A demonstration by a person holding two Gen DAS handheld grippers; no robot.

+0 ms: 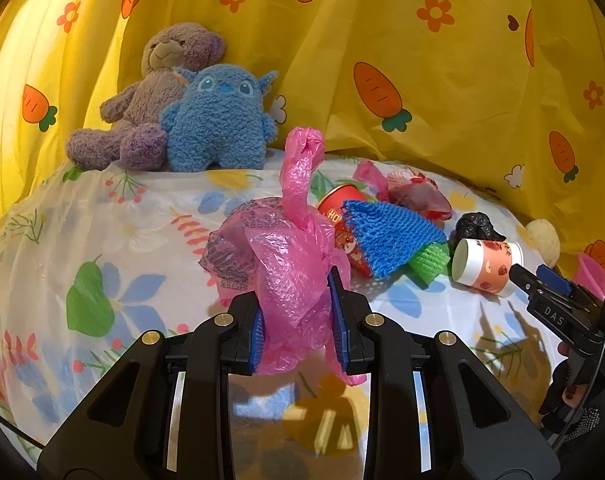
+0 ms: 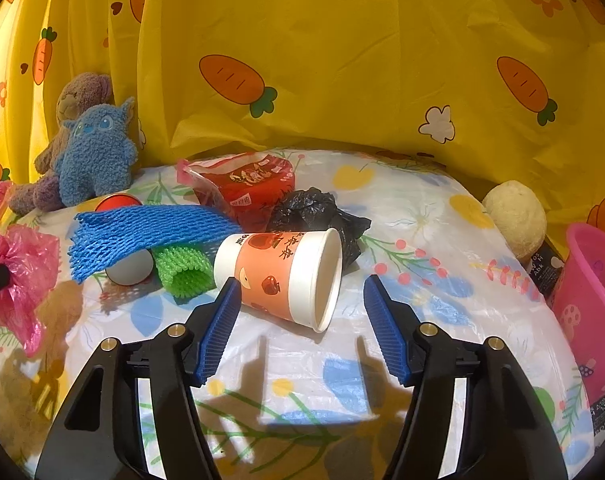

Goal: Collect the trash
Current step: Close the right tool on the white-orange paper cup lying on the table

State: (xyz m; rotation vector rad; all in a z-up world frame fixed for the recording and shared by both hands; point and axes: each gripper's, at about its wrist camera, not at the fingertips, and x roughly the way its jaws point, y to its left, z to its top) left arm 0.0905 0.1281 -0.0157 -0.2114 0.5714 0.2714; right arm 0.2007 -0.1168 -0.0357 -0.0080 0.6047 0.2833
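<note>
The yellow carrot-print curtain (image 2: 342, 80) forms the backdrop. In front of it lies the floral table cover (image 2: 422, 208), which carries all items. At its far left sit a purple teddy bear (image 1: 150, 92) and a blue plush toy (image 1: 218, 120), touching each other. A pink bin (image 2: 590, 300) stands at the right edge of the cover, with a beige round object (image 2: 516, 216) just behind it.

The left gripper (image 1: 298, 316) is clamped on a crumpled pink plastic bag (image 1: 290, 264); both blue pads press the bag from either side.

The trash pile lies mid-table: a red snack wrapper (image 2: 246, 184), a black plastic bag (image 2: 314, 212), a blue foam net (image 2: 142, 232) resting over a green foam net (image 2: 182, 268), and a red cup (image 1: 334, 216) on its side.

The right gripper (image 2: 298, 320) has its jaws spread wide. A paper cup (image 2: 282, 272) lies on its side between the fingertips, rim toward the camera, touching the left pad.
</note>
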